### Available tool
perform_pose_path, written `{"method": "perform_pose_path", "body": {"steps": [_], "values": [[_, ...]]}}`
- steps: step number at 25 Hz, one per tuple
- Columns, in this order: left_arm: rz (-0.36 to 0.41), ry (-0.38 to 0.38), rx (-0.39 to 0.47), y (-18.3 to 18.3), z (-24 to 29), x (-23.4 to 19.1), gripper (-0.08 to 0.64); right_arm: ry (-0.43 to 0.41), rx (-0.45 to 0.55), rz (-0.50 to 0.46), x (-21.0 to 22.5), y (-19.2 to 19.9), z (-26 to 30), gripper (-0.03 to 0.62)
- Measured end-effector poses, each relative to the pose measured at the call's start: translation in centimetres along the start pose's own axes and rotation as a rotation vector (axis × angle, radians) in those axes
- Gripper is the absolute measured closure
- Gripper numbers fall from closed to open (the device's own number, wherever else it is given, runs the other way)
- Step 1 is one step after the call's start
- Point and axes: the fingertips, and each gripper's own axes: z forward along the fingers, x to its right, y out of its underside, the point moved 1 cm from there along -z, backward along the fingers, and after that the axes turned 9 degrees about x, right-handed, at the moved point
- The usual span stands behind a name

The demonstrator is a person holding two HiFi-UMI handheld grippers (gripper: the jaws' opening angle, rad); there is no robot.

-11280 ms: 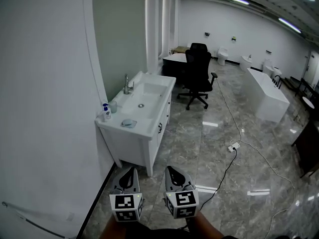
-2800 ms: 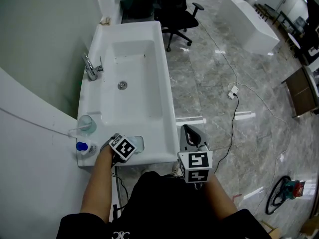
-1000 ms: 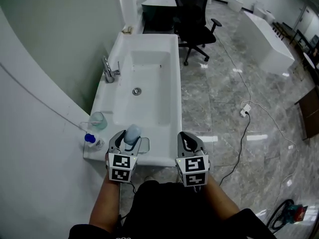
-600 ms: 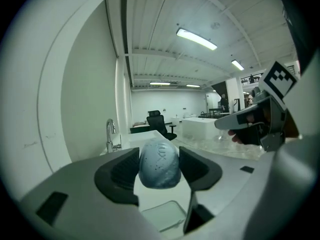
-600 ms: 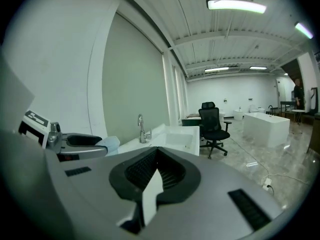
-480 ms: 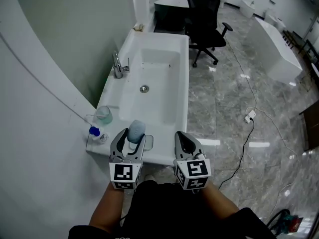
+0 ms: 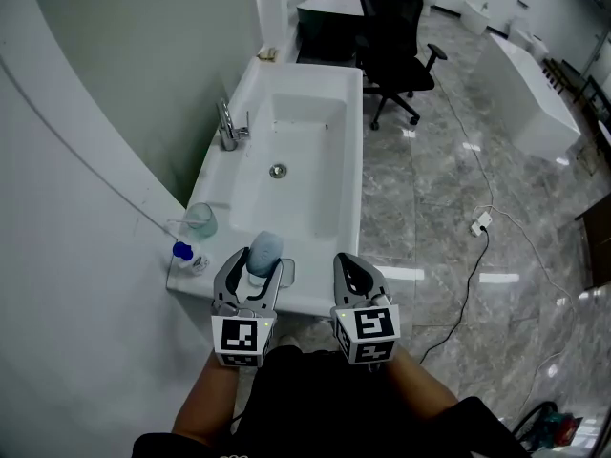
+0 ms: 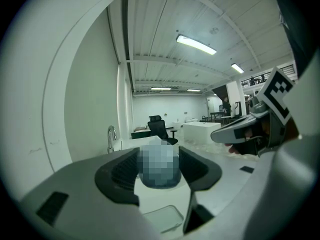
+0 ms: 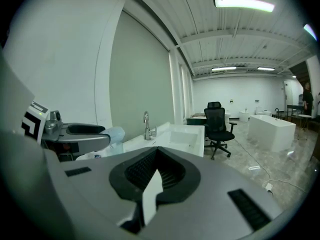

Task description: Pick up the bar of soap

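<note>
The bar of soap (image 7: 263, 252) is a pale blue-grey oval held between the jaws of my left gripper (image 7: 256, 261), lifted above the clear soap dish (image 7: 285, 274) at the near end of the white washbasin counter (image 7: 348, 208). In the left gripper view the soap (image 8: 158, 166) fills the gap between the dark pads, with the dish (image 8: 162, 219) below. My right gripper (image 7: 348, 267) hangs just right of the counter's near corner, shut and empty. Its own view shows the right gripper's (image 9: 156, 171) pads together and, at left, the left gripper's fingers (image 9: 82, 134) with the soap (image 9: 113, 134).
On the counter stand a chrome faucet (image 7: 227, 127), a glass cup (image 7: 200, 219) and a small blue-capped bottle (image 7: 184, 256). A black office chair (image 7: 393, 29) stands beyond the basin. A cable and plug (image 7: 477, 225) lie on the marble floor, with a white bathtub (image 7: 539, 93) at far right.
The left gripper, earlier down at the soap dish, has come up with the soap between its jaws. Over the last half second both grippers barely moved.
</note>
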Motion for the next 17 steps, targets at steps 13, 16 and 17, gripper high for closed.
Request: {"method": "perform_pose_path", "body": {"steps": [13, 16, 17], "values": [[0.014, -0.117, -0.031, 0.7, 0.2, -2.3, 0.555, -0.002, -0.002, 0.025, -0.4, 0.4, -0.6, 0.588], [0.006, -0.140, -0.038, 1.5, -0.3, -2.9, 0.555, -0.004, 0.006, 0.024, -0.4, 0.1, -0.9, 0.588], [0.005, -0.143, -0.040, 1.7, -0.4, -3.0, 0.555, -0.002, 0.008, 0.024, -0.4, 0.0, -1.0, 0.588]]}}
